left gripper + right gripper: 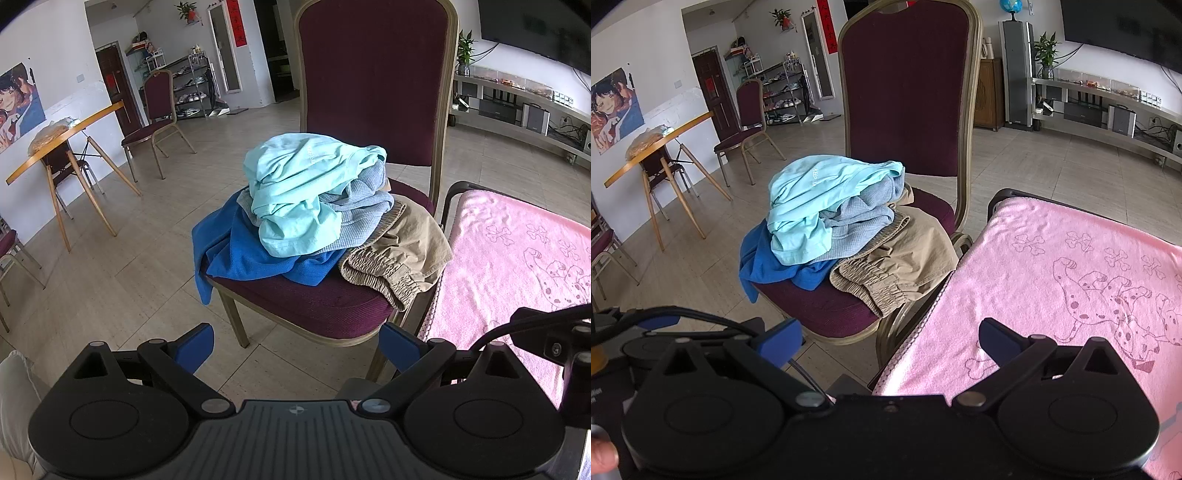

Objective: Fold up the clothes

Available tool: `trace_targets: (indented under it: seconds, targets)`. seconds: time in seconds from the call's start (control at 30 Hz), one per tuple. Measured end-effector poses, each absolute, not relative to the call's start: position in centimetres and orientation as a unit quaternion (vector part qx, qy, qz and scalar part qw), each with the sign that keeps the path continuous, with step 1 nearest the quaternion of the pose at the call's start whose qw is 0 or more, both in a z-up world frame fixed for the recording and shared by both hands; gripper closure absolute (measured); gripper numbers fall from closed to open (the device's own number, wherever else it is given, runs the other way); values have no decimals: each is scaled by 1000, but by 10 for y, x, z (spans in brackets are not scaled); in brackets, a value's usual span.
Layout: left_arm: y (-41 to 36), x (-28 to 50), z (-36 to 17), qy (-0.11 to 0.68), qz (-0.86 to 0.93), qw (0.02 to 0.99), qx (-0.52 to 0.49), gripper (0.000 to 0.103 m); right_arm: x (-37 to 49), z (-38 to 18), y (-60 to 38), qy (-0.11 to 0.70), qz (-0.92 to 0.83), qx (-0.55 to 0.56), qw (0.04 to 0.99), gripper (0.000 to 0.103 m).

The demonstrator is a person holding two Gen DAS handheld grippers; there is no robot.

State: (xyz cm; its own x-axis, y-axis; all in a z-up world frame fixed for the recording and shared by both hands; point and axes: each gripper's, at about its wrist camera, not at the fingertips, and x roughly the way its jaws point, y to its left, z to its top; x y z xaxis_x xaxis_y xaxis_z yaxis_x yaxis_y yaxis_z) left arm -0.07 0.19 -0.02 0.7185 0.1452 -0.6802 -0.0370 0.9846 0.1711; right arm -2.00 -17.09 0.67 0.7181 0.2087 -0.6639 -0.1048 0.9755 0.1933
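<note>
A heap of clothes lies on the seat of a maroon chair (pixel 314 306) (pixel 827 306). On top is a mint green shirt (pixel 299 192) (pixel 816 199), under it a pale grey-blue knit garment (pixel 365 214) (pixel 857 229), a bright blue garment (pixel 240 254) (pixel 768 262) hanging off the left edge, and khaki shorts (pixel 399 254) (pixel 897 262) with an elastic waistband at the right. My left gripper (pixel 297 347) hangs open in front of the chair, holding nothing. My right gripper (pixel 890 341) is open too, above the near corner of a pink towel-covered table (pixel 517 258) (pixel 1052 277).
The pink towel, printed with bones and a spotted dog, lies flat to the right of the chair. At the far left stand a wooden table (pixel 62 147) and a second maroon chair (pixel 159 122). A low TV shelf (pixel 517 107) runs along the right wall. Tiled floor surrounds the chair.
</note>
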Motion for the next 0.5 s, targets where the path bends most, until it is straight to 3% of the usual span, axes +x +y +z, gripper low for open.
trace_targets:
  seconds: [0.5]
  targets:
    - [10, 7, 3, 370, 62, 925, 68, 5, -15, 10, -173, 361, 80, 72, 926, 0]
